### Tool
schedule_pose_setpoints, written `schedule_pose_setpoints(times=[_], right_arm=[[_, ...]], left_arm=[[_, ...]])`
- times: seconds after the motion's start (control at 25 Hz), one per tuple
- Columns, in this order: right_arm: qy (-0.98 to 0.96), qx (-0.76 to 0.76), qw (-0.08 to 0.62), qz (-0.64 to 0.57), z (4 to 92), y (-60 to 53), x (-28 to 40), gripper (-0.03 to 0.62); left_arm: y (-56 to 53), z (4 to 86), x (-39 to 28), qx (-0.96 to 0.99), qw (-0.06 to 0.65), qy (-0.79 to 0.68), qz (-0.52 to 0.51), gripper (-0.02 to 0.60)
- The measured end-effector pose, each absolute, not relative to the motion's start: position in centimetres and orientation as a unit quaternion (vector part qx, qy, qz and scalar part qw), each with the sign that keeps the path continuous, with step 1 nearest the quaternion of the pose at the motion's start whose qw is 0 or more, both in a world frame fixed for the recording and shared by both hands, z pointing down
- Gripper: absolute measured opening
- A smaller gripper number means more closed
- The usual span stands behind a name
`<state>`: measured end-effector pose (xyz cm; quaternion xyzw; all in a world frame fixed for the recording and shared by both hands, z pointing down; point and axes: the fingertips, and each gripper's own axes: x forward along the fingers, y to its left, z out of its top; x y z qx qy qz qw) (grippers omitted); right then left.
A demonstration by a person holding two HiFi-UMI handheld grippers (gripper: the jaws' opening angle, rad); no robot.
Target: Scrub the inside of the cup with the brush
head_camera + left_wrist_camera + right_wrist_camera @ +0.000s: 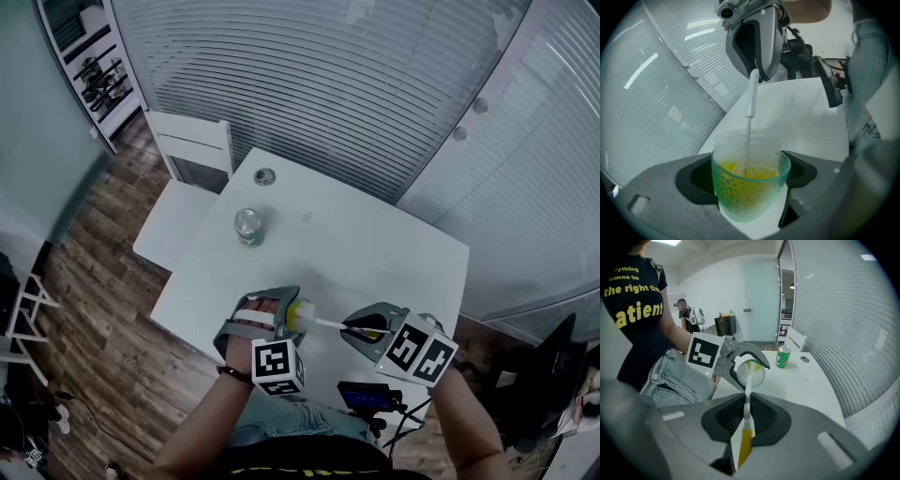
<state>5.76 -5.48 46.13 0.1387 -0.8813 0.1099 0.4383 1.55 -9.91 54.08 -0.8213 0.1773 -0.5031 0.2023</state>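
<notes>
over table (394,253), brush (330,324) leftward into cup (298,315)

One cup (747,194), one brush (751,98), one green can (248,228), one table (375,244), one chair (173,220), two tongs (286,317) (361,328)

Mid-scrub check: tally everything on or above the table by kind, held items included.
Cup: 1
Brush: 1
Green can: 1
Small round disc: 1
Total: 4
</notes>
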Motion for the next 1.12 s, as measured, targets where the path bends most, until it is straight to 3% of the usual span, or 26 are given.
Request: schedule_pose_setpoints(times=[0.52, 1.12], right_arm=[[-0.873, 0.16, 0.459, 0.031, 45.1, -5.8, 6.5, 0.037], [-0.866, 0.166, 0.469, 0.038, 46.5, -5.8, 6.6, 0.035]], left_arm=[[-10.1, 54.3, 0.7, -0.821, 0.194, 0.183, -0.505, 0.417], [-9.6, 53.2, 1.7, -0.831, 0.193, 0.181, -0.489, 0.417]])
